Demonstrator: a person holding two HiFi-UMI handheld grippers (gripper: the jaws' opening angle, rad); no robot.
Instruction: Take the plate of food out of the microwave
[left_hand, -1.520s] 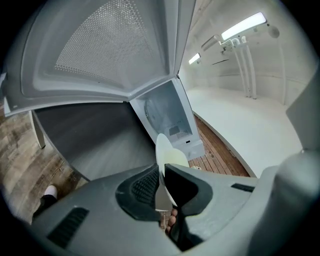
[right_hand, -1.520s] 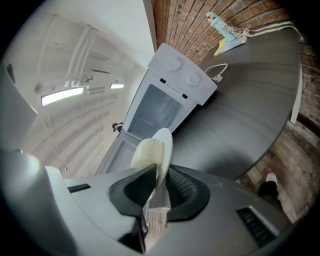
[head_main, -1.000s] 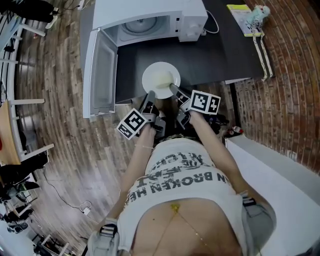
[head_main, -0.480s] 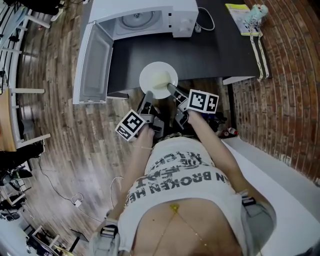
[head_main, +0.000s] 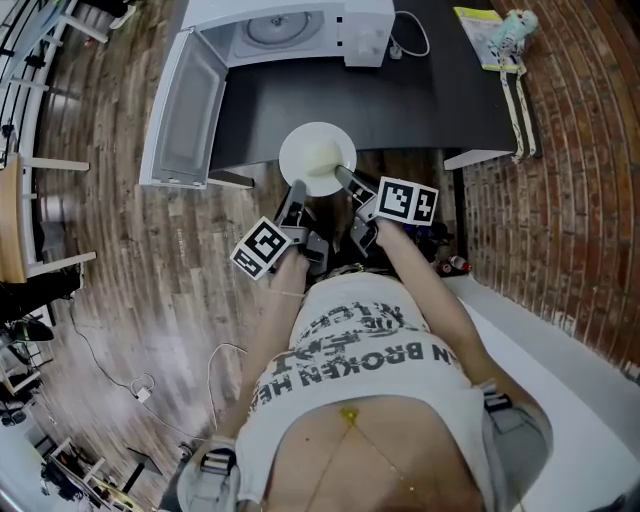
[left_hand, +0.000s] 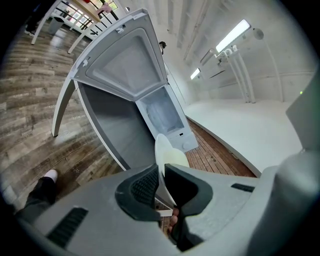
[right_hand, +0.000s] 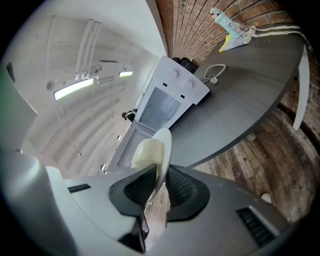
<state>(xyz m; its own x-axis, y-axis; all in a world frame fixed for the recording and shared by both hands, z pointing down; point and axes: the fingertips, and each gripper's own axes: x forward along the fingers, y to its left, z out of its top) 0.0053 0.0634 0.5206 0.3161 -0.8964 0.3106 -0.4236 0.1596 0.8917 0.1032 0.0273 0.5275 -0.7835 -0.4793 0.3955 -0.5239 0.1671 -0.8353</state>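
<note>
Left gripper (head_main: 297, 189) and right gripper (head_main: 344, 176) each clamp the plate (head_main: 318, 152), now drawn farther from the open microwave (head_main: 290, 30), fully out.

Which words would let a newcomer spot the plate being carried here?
Find the dark table with the white microwave, door open, at its far side. Over the table's near edge is a round white plate, pinched at its rim by the left hand-held gripper and the right hand-held gripper. It alone carries a pale yellow mound of food.
</note>
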